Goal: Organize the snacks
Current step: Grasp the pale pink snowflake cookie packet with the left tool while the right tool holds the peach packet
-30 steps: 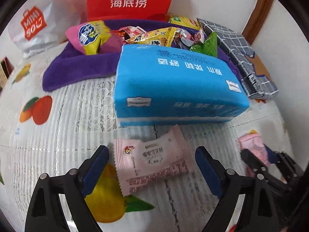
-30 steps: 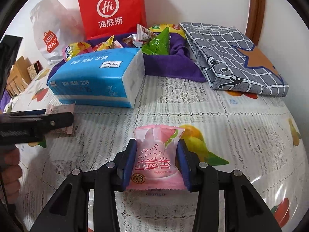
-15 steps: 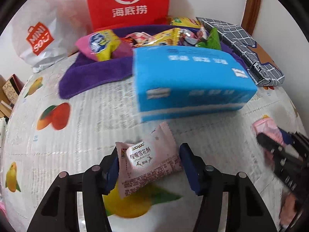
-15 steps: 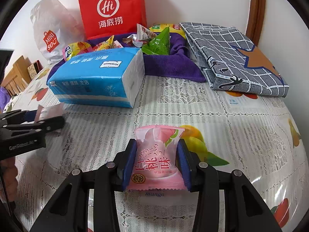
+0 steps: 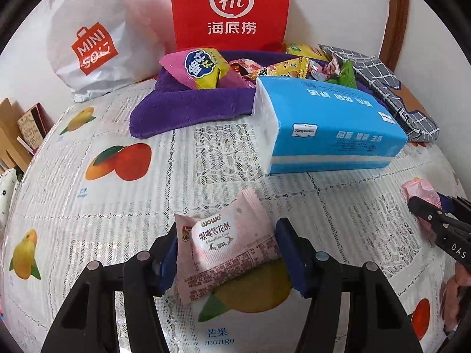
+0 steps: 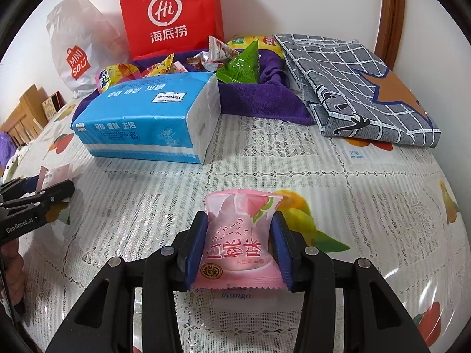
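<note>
**Two snacks gripped, neither yet on the pile**

Left wrist view is showing the left gripper [image 5: 228,253] closing its blue pads on a pale pink nougat pack [image 5: 226,244], which is sitting skewed between them at 6 o'clock; whether it is clear of the counter [image 5: 88,220] I cannot tell. Right wrist view is showing the right gripper [image 6: 239,250] pinching a peach candy [image 6: 239,244] at its waist, again at 6 o'clock, with its upper end sticking out past the pads.

Toward 12 o'clock, a purple towel [image 5: 182,106] is carrying a heap of mixed snacks [image 5: 203,67], which I am reading as the gathering place. A blue tissue pack [image 5: 329,126] is lying between both grippers and that towel, touching its near edge. A red bag [image 5: 231,8] and a white bag [image 5: 91,41] are standing behind, and a folded checked cloth [image 6: 353,88] is resting at 2 o'clock.

Judging by this, most snacks are already gathered; these two are looking like the last loose ones, and carrying them over or round the tissue pack is what is remaining.
</note>
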The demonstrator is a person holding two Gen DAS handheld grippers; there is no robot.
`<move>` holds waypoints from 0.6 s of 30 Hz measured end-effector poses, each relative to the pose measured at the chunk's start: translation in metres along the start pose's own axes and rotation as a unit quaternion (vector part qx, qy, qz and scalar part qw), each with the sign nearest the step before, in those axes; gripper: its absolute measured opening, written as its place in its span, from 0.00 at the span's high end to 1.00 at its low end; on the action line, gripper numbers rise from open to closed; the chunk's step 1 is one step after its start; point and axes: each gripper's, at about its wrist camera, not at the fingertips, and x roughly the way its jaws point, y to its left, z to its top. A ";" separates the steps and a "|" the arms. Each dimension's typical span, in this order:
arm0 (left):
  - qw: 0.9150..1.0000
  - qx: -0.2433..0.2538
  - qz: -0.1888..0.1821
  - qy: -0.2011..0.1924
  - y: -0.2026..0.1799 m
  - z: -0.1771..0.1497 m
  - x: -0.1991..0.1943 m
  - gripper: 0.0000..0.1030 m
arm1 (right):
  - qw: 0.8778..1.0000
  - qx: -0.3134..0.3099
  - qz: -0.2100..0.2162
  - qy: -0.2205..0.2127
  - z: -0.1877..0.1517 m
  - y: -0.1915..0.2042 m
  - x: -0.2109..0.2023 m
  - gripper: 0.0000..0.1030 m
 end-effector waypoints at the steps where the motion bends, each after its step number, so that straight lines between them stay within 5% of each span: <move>1: 1.000 0.001 0.001 0.001 0.001 0.000 0.000 0.43 | 1.000 0.001 0.003 0.000 0.000 -0.001 0.000 0.55; 18: 1.000 0.001 0.005 -0.009 0.000 -0.001 0.003 0.46 | 1.000 -0.005 0.001 -0.011 -0.004 0.001 0.003 0.54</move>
